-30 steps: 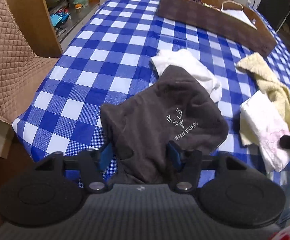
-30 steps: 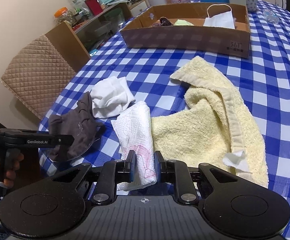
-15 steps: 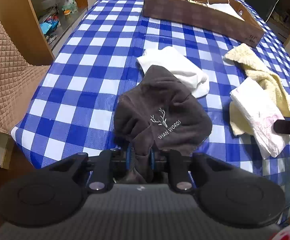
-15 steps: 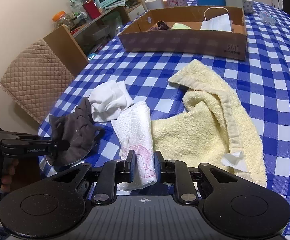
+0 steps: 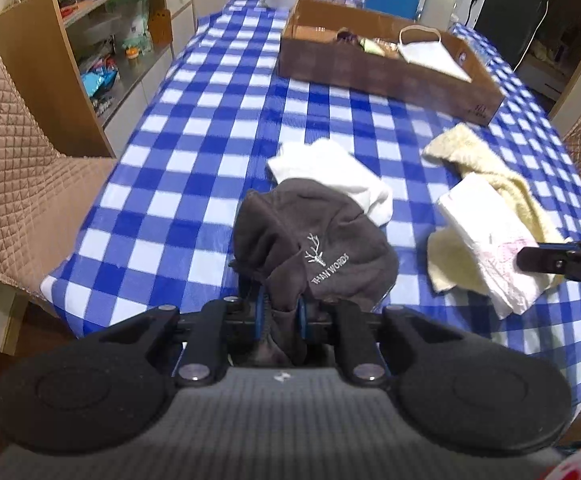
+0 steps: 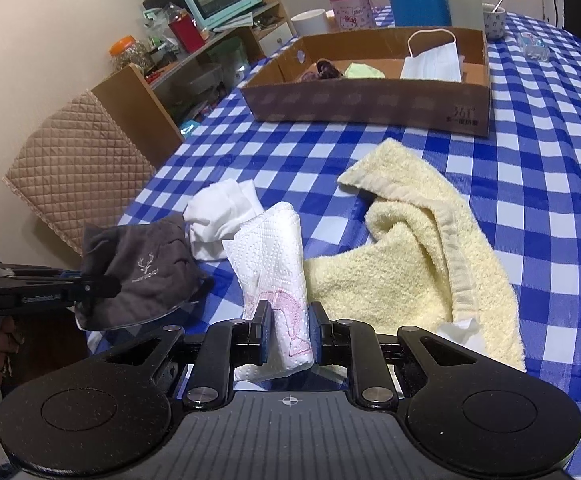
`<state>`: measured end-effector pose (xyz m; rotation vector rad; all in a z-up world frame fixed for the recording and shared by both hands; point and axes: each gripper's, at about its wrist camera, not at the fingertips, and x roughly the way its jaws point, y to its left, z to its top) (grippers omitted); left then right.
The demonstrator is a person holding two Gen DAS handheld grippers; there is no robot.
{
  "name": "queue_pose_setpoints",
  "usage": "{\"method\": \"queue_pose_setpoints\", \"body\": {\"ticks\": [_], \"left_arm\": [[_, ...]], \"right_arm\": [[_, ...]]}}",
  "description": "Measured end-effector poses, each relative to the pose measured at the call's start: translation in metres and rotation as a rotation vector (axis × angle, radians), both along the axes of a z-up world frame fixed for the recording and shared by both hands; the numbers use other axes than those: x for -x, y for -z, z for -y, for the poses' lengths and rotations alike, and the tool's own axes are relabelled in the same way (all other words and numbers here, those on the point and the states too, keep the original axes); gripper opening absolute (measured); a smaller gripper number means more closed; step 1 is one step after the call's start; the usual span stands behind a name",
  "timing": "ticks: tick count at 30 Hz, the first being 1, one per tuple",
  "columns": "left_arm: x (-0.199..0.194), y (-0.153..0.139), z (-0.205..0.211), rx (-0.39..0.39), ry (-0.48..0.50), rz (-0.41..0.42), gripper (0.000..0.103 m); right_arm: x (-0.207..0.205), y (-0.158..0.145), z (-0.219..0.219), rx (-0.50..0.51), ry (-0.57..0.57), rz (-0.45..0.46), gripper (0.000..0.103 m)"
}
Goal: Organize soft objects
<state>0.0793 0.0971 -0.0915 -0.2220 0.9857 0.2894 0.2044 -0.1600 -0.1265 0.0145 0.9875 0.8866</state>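
The right gripper [image 6: 289,322] pinches a white paper towel [image 6: 270,264] with a pink print. Just right of it lies a yellow towel [image 6: 418,256]. To its left, the left gripper [image 6: 90,286] clamps a grey cloth [image 6: 146,264]. Beyond, a cardboard box [image 6: 370,100] holds a face mask [image 6: 432,64].

Between the cloths at the near edge and the cardboard box [image 5: 390,76] lies a broad band of bare checked counter [image 5: 210,128], open from side to side; its left half is bare right down to the near edge. The near right is crowded: the white cloth [image 5: 330,168], the grey cloth [image 5: 314,240], the paper towel [image 6: 270,256] and the yellow towel [image 6: 418,260] lie touching or overlapping, with no bare lane between them. A quilted chair [image 5: 6,168] stands close off the left edge with a shelf unit [image 5: 102,52] behind it; cups and bottles crowd behind the box.
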Motion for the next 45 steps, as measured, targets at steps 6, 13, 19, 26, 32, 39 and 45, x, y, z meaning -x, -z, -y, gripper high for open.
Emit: {"method": "queue_pose_setpoints", "body": {"ticks": [6,13,19,26,32,39,45], "left_arm": [[0.005,-0.025,0.0,-0.012,-0.001,0.053,0.014],[0.003,-0.052,-0.005,-0.016,-0.009,0.123,0.014],[-0.007,-0.067,-0.008,-0.022,0.005,0.163,0.014],[-0.03,-0.081,-0.013,-0.025,0.044,0.206,0.014],[-0.057,-0.09,-0.017,-0.024,0.088,0.243,0.014],[-0.095,-0.102,-0.02,-0.03,0.151,0.296,0.014],[-0.139,-0.112,-0.025,-0.04,0.204,0.34,0.014]], "right_arm": [[-0.005,-0.011,0.002,-0.031,0.008,0.015,0.02],[-0.011,-0.022,0.002,-0.059,0.013,0.033,0.02],[-0.017,-0.027,0.001,-0.068,0.024,0.042,0.02],[-0.033,-0.036,0.004,-0.078,0.07,0.063,0.02],[-0.049,-0.045,0.004,-0.084,0.112,0.083,0.02],[-0.071,-0.055,-0.003,-0.094,0.154,0.109,0.02],[-0.098,-0.065,-0.013,-0.108,0.192,0.137,0.02]]}}
